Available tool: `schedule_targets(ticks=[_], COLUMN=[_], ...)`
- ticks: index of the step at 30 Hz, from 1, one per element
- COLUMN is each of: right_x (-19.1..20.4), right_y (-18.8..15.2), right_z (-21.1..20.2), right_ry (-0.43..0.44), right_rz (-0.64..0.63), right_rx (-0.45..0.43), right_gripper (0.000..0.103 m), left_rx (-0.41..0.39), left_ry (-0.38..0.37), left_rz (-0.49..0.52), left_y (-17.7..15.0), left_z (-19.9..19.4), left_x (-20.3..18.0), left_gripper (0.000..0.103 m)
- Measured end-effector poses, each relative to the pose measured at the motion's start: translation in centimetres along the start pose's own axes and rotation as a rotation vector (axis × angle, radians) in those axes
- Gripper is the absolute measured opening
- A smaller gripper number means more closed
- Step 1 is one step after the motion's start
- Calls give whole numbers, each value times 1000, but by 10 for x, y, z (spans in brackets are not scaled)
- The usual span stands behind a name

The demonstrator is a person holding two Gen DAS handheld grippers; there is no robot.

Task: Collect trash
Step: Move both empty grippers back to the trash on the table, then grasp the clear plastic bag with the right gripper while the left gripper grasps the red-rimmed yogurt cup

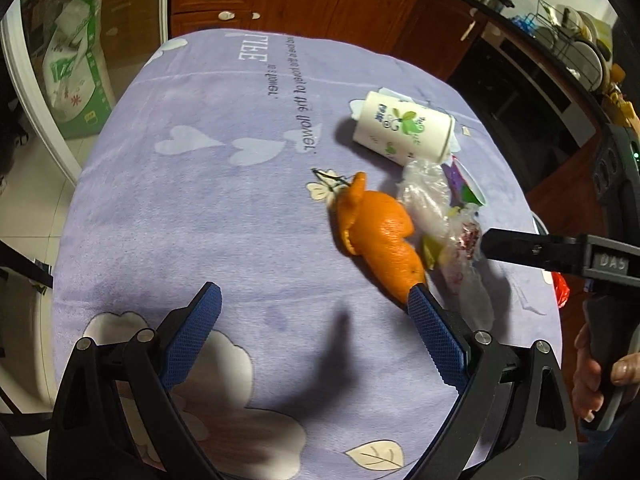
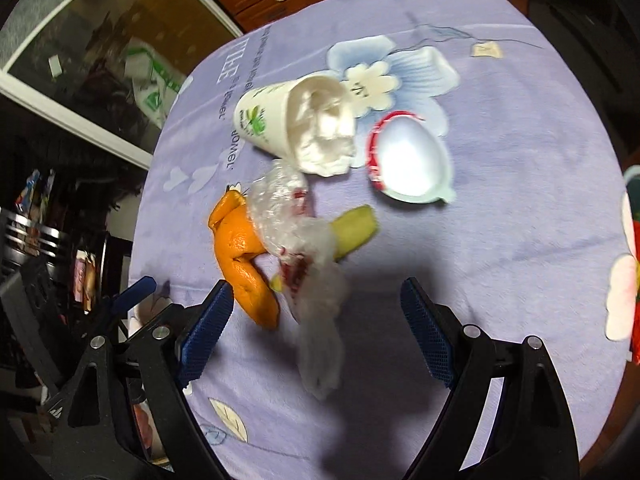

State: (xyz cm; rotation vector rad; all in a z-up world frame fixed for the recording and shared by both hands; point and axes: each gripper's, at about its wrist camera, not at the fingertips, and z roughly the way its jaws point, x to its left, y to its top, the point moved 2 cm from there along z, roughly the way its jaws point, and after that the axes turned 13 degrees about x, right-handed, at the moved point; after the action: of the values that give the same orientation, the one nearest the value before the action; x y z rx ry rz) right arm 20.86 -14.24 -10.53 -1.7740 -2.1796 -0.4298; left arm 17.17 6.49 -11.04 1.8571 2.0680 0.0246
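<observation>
While both jaws stand wide apart and empty, the right hand-held gripper should settle over the plastic wrapper lying beside the orange peel on the desk, closing low; the left hand-held gripper waits near the peel.

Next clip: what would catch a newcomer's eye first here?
The bright orange peel in the middle of the lilac flowered tablecloth, with crumpled clear plastic wrap against it. Just beyond lies a tipped paper cup stuffed with white tissue, beside an empty white yogurt tub.
</observation>
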Motion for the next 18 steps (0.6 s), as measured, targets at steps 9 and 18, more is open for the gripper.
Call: schedule_targets(ticks=[9, 18], right_x=[10, 12], right_y=[6, 6], right_z=[22, 31], right_ry=[-30, -60], right_rz=[-19, -65], right_rx=[29, 50], right_gripper=[72, 30], left_rx=[16, 23], left_ry=[-17, -20], left_rz=[-10, 0], left_y=[3, 8], left_z=[7, 11], left_x=[10, 2], left_gripper=[94, 94])
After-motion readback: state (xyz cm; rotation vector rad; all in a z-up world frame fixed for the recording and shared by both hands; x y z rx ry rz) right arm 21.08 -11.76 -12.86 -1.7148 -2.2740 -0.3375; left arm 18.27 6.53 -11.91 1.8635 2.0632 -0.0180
